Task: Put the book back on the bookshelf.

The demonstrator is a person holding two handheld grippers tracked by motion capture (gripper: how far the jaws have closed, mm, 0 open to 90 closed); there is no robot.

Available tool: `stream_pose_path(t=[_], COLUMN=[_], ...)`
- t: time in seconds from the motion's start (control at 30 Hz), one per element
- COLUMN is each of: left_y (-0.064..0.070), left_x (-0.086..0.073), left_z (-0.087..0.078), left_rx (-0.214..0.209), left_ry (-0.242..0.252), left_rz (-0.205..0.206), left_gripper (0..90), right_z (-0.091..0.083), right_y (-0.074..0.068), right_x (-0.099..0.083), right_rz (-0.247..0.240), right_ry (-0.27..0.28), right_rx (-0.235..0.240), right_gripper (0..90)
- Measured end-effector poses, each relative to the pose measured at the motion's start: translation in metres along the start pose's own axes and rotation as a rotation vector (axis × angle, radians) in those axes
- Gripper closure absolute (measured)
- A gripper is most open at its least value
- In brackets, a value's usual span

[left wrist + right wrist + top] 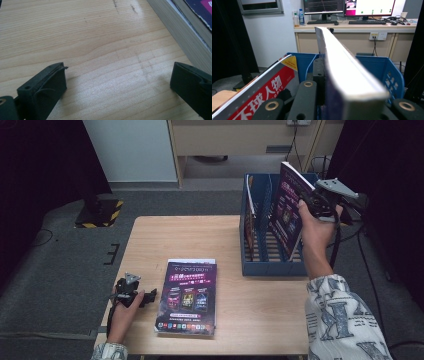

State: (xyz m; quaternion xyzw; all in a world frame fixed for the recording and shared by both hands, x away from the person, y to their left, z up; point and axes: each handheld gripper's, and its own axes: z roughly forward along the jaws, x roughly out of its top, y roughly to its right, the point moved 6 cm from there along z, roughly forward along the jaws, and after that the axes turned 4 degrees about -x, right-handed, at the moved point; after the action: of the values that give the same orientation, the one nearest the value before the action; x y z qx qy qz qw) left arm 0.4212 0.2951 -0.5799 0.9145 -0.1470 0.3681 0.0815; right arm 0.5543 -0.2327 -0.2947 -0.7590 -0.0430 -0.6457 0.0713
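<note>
Work in hand: filing books upright into the blue rack (272,267) at the far right of the bench (190,235).
Right gripper (320,205): fingers clamped on the edge of a purple-covered book (289,210), held tilted over the rack's slots; the right gripper view looks straight along its page edge (347,67), apparently so it can be slid down between the dividers.
Rack contents: a red-covered magazine (262,87) already leans in a slot to the left of the held book.
Left gripper (134,292): fingers spread wide with nothing between them, low over the bare bench.
Remaining stack (189,295): lies flat near the front of the bench, just beside the left gripper; its page edges (180,32) show close by, so it is judged next for pickup.
</note>
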Motion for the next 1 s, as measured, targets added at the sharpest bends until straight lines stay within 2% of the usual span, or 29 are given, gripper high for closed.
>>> stream_pose_path(t=[0.2,0.53,0.8,1.0], left_y=[0.0,0.0,0.0,0.0], left_x=[0.0,0.0,0.0,0.0], left_z=[0.0,0.0,0.0,0.0], left_rx=[0.0,0.0,0.0,0.0], left_ry=[0.0,0.0,0.0,0.0], left_rz=[0.0,0.0,0.0,0.0], left_gripper=[0.0,0.0,0.0,0.0], right_z=[0.01,0.018,0.027,0.041], right_y=[-0.001,-0.001,-0.002,-0.005], right_x=[-0.007,-0.019,-0.033,-0.048], right_rz=[0.006,0.008,-0.002,-0.006], right_ry=[0.008,0.002,-0.01,-0.016], right_rx=[-0.008,-0.016,-0.016,-0.018], right_gripper=[82.5,82.5,82.5,82.5])
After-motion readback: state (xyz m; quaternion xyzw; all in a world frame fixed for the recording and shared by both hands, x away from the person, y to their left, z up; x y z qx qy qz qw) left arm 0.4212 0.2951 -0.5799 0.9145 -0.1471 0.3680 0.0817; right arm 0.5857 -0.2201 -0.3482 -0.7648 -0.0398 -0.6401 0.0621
